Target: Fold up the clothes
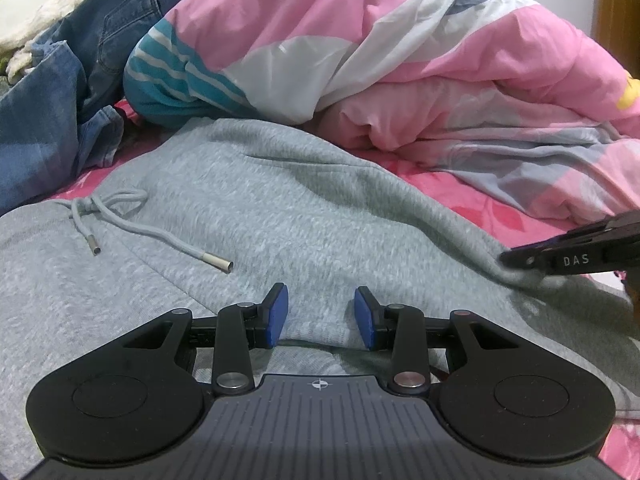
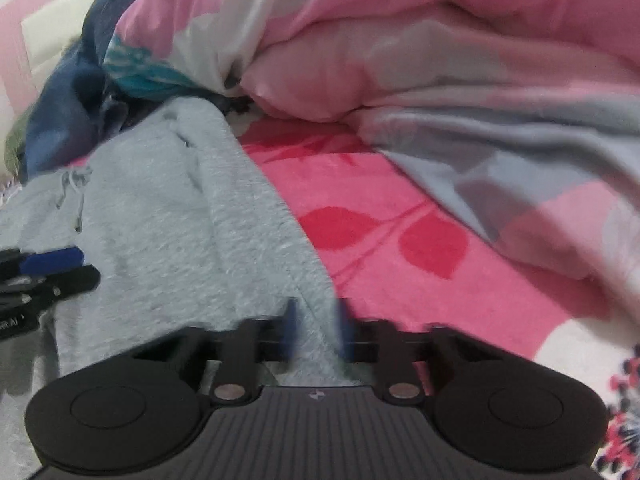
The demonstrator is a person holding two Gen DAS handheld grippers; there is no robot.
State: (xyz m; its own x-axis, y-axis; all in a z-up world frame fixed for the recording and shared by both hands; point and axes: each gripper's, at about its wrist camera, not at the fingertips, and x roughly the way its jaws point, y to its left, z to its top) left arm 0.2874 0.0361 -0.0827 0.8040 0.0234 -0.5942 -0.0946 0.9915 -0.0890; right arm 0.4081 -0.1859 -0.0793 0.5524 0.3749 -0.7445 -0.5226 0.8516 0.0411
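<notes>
A grey fleece garment with a knotted drawstring lies spread on the pink bed sheet. My left gripper rests low over its near part, blue pads apart, with cloth lying under and between them but not pressed. It also shows at the left edge of the right wrist view. My right gripper is shut on the garment's right edge, with grey cloth pinched between the blurred pads. The left wrist view shows that gripper's black tip biting the same edge, which is drawn up into a ridge.
A bunched pink, white and teal quilt fills the back of the bed. Blue jeans are piled at the back left, with a white pillow beyond. Bare sheet lies to the right of the garment.
</notes>
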